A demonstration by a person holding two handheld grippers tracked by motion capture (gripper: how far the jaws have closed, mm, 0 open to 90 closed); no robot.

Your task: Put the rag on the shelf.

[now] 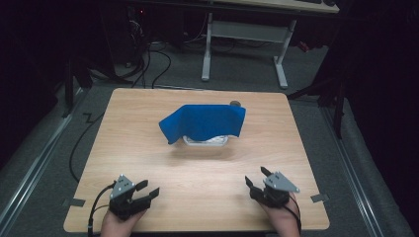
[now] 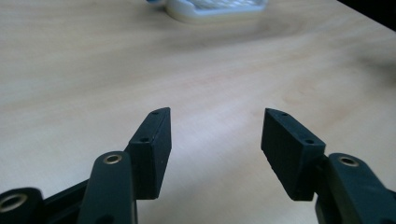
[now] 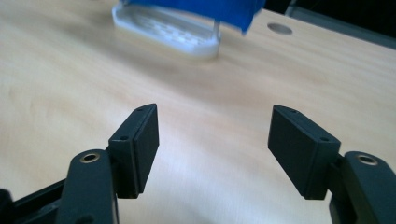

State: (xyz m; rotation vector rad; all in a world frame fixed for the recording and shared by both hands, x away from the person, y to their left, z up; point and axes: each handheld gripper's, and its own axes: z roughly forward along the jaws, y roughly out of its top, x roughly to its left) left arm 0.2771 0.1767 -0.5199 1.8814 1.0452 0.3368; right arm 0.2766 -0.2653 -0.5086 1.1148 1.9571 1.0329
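Your left gripper (image 1: 148, 190) sits near the front-left edge of the table (image 1: 148, 148), jaws spread wide, nothing between them. Your right gripper (image 1: 257, 178) is near the front-right edge, jaws also spread, empty. Both rest low over bare wood and point toward the middle. Well ahead of them, around table centre, a blue cloth (image 1: 205, 122) drapes over a white perforated tray (image 1: 206, 141), covering most of it; the tray's front rim shows below the cloth. A small round hole (image 3: 280, 28) sits in the tabletop behind it.
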